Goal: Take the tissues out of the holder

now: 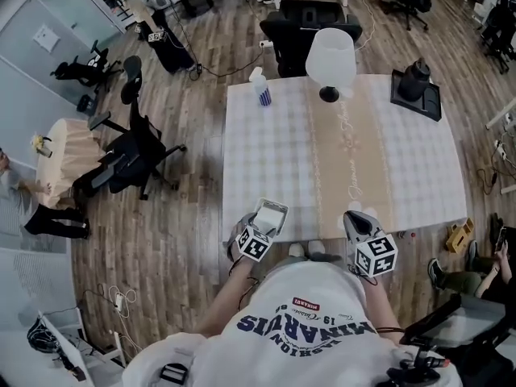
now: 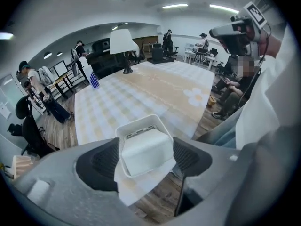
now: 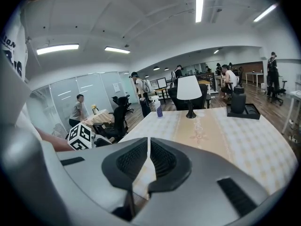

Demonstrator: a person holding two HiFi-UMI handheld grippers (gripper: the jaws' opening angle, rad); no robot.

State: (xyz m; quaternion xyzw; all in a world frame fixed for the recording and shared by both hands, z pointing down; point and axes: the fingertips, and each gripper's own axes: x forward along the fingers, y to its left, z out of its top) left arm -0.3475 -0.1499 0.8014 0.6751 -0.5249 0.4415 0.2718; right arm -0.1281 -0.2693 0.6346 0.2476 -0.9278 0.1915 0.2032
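One white holder (image 2: 141,120), tissue block (image 2: 145,149) inside

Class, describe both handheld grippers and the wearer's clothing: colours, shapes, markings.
The left gripper and right gripper are grey moulded shells with black ribbed pads. Each carries a white cube with black square markers. The person wears a white T-shirt with dark blue lettering.

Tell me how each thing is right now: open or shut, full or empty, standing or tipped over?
tissue holder: upright at the near edge of the table, white tissues inside.
left gripper: open, a jaw on each side of the tissue holder, not squeezing.
right gripper: shut, nothing between its jaws.
lamp: standing upright.
spray bottle: standing upright.
dark jug: upright on its tray.
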